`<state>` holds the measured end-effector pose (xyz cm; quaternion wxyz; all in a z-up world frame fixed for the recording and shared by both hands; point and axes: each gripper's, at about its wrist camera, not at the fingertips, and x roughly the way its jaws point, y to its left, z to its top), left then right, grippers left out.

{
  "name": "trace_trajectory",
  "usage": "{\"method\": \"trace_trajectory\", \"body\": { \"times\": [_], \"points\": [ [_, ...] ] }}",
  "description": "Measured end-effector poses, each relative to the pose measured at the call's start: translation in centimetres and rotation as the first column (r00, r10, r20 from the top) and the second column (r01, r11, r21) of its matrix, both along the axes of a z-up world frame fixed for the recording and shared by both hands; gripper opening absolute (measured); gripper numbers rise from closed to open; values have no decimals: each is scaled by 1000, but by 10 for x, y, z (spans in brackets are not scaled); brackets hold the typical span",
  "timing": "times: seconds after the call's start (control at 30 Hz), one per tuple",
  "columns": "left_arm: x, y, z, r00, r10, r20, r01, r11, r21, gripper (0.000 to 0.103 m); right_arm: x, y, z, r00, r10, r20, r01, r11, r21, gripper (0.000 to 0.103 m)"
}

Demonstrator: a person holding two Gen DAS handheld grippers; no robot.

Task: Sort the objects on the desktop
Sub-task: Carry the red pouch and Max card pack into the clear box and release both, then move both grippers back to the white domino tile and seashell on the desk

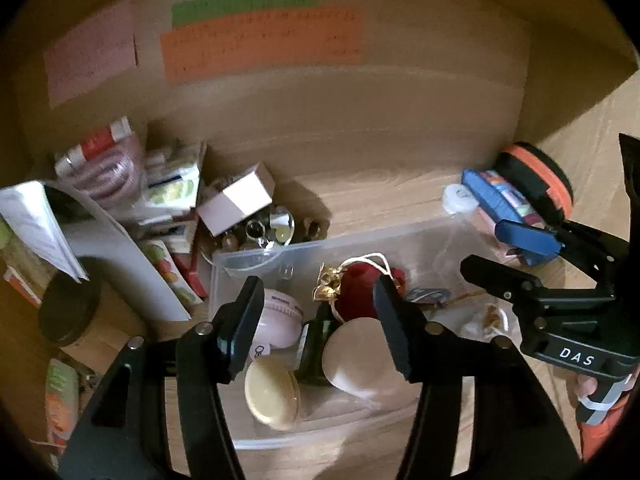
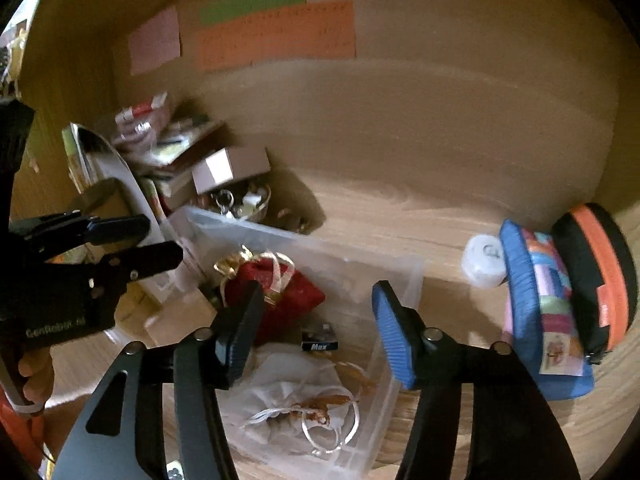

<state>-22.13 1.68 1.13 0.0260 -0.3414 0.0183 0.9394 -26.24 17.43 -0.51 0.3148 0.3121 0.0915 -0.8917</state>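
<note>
The clear plastic bin (image 2: 404,276) sits mid-desk, holding a red drawstring pouch (image 2: 288,292), a white mesh pouch (image 2: 296,400) and round compacts (image 1: 272,394). Your left gripper (image 1: 316,320) hangs spread above it, empty; your right gripper (image 2: 316,330) likewise spread. A blue pencil case (image 2: 540,320) lies to the bin's right.

1. The bench (image 2: 400,216) looks like pale wood grain with a matt finish.
2. The bin (image 2: 404,280) at the centre is clear, smooth plastic.
3. The pouch (image 2: 292,292) in it is red cloth with shiny gold trim.
4. The bag (image 2: 292,396) at lower centre is sheer white cloth.
5. The round case (image 1: 276,396) is cream and glossy.
6. The right gripper's blue pad (image 2: 394,340) is ribbed.
7. The notes (image 1: 260,44) at the top are matt coloured paper.
</note>
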Motion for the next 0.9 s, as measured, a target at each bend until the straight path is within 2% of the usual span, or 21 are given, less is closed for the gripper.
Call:
{"method": "trace_trajectory", "body": {
  "times": [0.23,0.43,0.63,0.9],
  "points": [
    [31,5,20,998,3,-64,-3,1000,-8,73,25,18,21,999,-9,-35,8,999,-36,57],
    [57,10,17,998,-8,-60,8,1000,2,78,59,38,34,997,-12,-79,8,998,-60,63],
    [79,12,-3,1000,-20,0,20,1000,21,79,90,57,37,993,-16,-113,10,998,-61,66],
    [99,24,-53,989,-46,142,43,999,27,79,111,72,22,995,-21,-102,17,999,-42,67]
  ]
}}
